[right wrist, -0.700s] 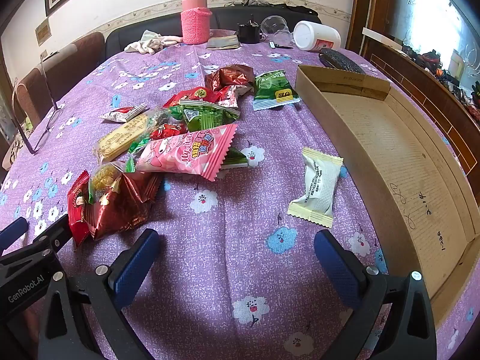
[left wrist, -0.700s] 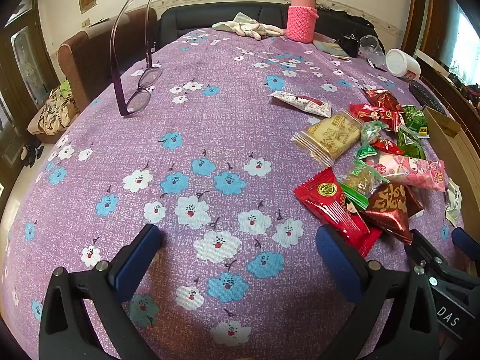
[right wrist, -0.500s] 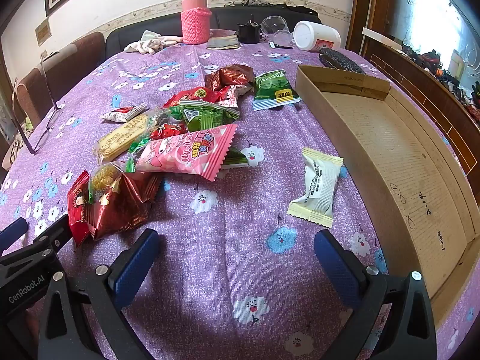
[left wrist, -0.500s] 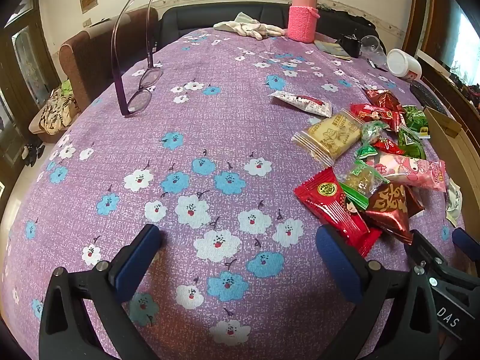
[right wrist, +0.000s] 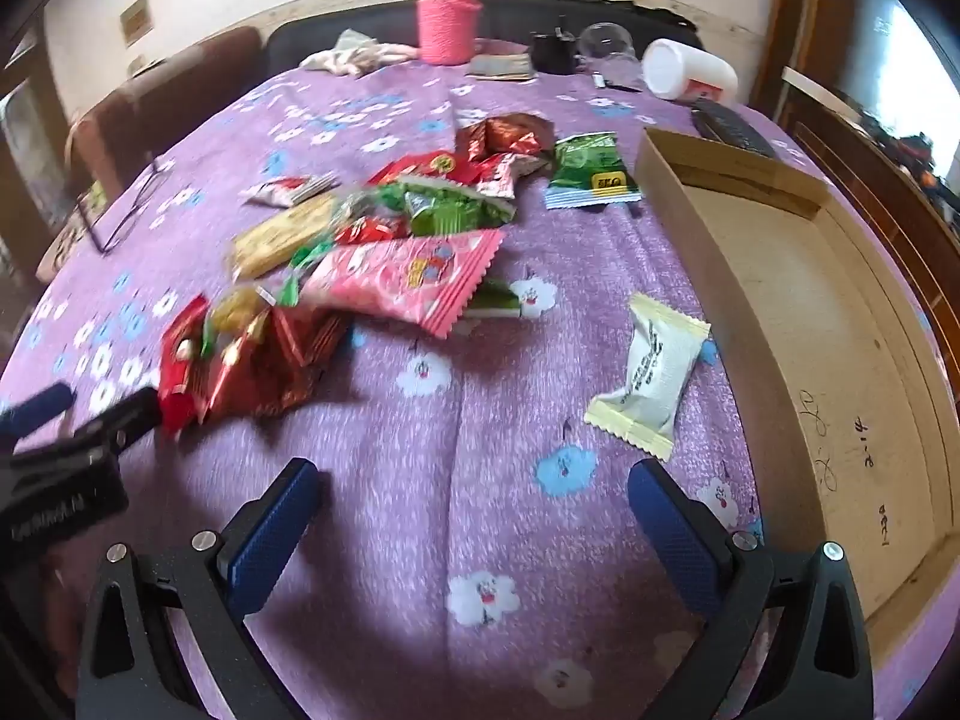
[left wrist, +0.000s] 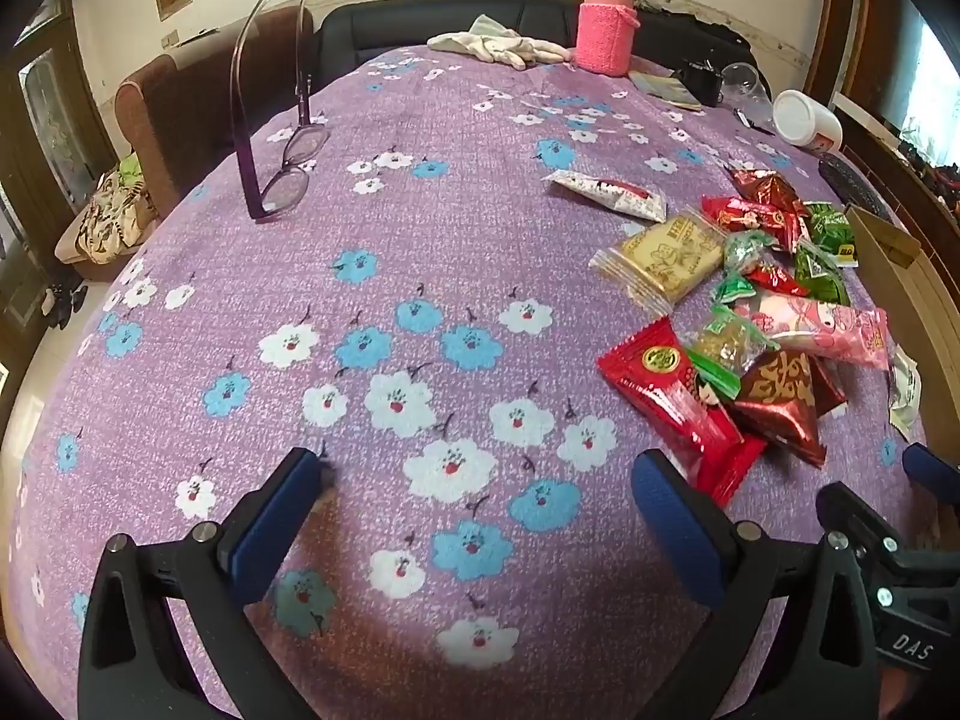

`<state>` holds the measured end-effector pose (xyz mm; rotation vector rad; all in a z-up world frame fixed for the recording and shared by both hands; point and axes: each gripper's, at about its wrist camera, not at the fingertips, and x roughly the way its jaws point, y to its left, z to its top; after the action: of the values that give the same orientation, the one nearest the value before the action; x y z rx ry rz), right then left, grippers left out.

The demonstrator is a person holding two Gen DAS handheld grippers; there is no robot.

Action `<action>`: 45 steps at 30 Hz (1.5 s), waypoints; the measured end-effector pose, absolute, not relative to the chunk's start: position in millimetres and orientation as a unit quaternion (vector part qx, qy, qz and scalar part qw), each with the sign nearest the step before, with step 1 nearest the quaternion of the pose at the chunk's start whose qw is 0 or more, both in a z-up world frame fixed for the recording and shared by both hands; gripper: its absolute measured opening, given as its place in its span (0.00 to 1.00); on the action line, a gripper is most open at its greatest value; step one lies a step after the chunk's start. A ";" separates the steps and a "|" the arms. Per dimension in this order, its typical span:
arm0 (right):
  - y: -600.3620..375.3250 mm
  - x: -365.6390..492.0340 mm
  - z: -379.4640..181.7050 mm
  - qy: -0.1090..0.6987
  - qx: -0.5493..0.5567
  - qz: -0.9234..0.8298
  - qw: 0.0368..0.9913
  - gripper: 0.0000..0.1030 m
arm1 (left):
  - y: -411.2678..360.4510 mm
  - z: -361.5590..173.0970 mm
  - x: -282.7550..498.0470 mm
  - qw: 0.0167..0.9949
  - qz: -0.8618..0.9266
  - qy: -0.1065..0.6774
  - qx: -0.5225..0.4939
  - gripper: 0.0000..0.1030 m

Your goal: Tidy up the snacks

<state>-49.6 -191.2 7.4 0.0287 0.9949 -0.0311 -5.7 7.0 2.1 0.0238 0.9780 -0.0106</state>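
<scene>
Snacks in crinkly foil and plastic wrappers lie heaped [right wrist: 384,252] on the purple flowered cloth of the bench [left wrist: 372,372], between the two grippers and a shallow brown cardboard tray [right wrist: 798,324] that runs along the bench's right edge. The tray is empty, so by my judgement sorting has not begun and the heap sits where it was tipped out.

One pale cream packet with dark print [right wrist: 651,375] lies apart from the heap, just beside the tray's near wall; it looks the easiest first pick, with bare cloth all round it.

The left gripper [left wrist: 474,498] hovers over bare cloth, jaws wide apart with nothing between them; a long red foil packet [left wrist: 678,402] lies just beside its right finger. The right gripper [right wrist: 474,504] hovers likewise, jaws spread and empty, the cream packet near and ahead of it.

Open room is ample on the left half of the bench, where only purple-framed spectacles [left wrist: 282,174] stand. On the right, the tray's raised wall is the edge to clear when lifting anything over.
</scene>
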 end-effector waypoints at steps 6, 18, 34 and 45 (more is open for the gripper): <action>-198.1 -59.3 10.5 0.498 0.019 0.038 0.866 1.00 | 15.5 5.0 -24.3 0.876 -0.035 0.480 0.030 1.00; -200.9 -88.7 17.2 0.490 0.029 0.106 0.865 0.84 | 21.9 10.0 -46.8 0.884 -0.051 0.464 0.021 0.75; -229.9 -54.3 78.2 0.432 0.050 0.141 0.889 0.41 | 8.3 10.8 -49.0 0.891 -0.057 0.448 0.048 0.53; -247.1 -32.1 71.9 0.406 0.109 0.119 0.899 0.41 | 10.4 8.7 -46.4 0.889 -0.057 0.453 0.040 0.67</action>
<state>-32.1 -247.1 71.9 0.2266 0.8404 0.2463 -46.4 10.4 8.7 0.0828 0.9419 -0.1184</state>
